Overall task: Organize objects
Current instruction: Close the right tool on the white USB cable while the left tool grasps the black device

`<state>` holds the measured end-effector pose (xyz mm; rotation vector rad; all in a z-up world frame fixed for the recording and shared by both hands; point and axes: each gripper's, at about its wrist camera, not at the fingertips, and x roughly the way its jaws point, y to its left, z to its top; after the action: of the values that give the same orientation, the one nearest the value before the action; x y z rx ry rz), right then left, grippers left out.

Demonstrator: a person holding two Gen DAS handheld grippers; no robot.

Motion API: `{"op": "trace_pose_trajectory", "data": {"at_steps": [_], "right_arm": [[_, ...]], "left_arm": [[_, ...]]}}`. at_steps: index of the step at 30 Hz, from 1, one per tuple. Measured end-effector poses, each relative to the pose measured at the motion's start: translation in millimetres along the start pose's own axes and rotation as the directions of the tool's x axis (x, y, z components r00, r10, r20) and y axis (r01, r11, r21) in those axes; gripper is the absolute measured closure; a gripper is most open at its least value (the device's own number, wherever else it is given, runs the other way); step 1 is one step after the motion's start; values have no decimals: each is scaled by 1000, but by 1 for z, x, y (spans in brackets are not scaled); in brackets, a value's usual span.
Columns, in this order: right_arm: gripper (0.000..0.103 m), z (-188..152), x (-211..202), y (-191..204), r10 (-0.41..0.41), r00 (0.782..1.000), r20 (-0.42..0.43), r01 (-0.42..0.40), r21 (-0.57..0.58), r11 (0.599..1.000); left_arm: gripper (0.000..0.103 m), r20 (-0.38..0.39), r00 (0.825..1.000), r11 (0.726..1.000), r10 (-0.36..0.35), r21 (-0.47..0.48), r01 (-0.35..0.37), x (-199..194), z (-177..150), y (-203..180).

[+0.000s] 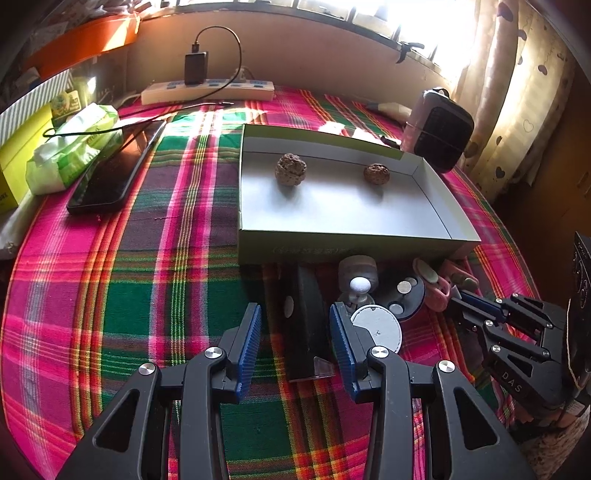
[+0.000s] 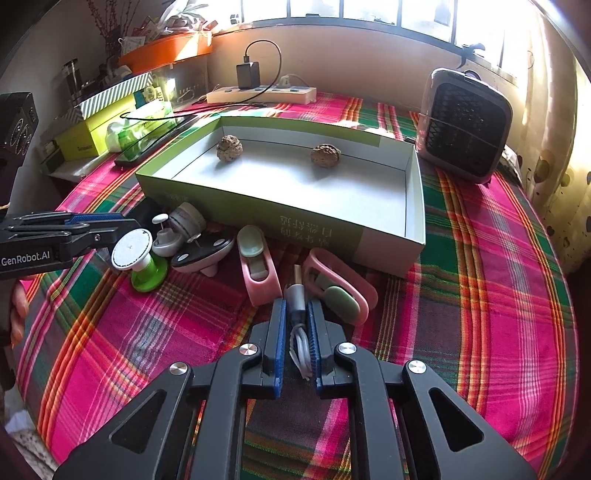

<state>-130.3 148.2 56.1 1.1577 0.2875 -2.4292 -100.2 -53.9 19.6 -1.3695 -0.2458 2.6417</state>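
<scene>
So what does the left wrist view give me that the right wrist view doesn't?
Only the left wrist view shows the black stand between the open left gripper. Only the right wrist view shows the white cable the right gripper has shut on, and the two pink holders. Both show the open box with two walnuts, the power strip and the small heater.

Sunlit window (image 2: 369, 11) above beige wall (image 2: 351, 62); patterned curtain (image 1: 517, 92) at right; plaid-covered table (image 1: 110, 277) below.

Power strip (image 1: 207, 89), phone (image 1: 105, 177), small heater (image 2: 466, 123) on plaid cloth (image 1: 122, 273)
</scene>
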Motion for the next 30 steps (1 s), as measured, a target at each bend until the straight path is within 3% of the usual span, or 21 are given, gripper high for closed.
{"op": "trace_pose_trajectory", "data": {"at_steps": [17, 30], "right_arm": [[91, 0, 0, -2, 14, 1000, 1, -14, 5, 1000], [91, 1, 0, -1, -2, 1000, 1, 2, 16, 1000]], "left_arm": [[67, -17, 999, 999, 32, -21, -32, 6, 4, 7], [67, -14, 997, 997, 76, 23, -76, 13, 9, 5]]}}
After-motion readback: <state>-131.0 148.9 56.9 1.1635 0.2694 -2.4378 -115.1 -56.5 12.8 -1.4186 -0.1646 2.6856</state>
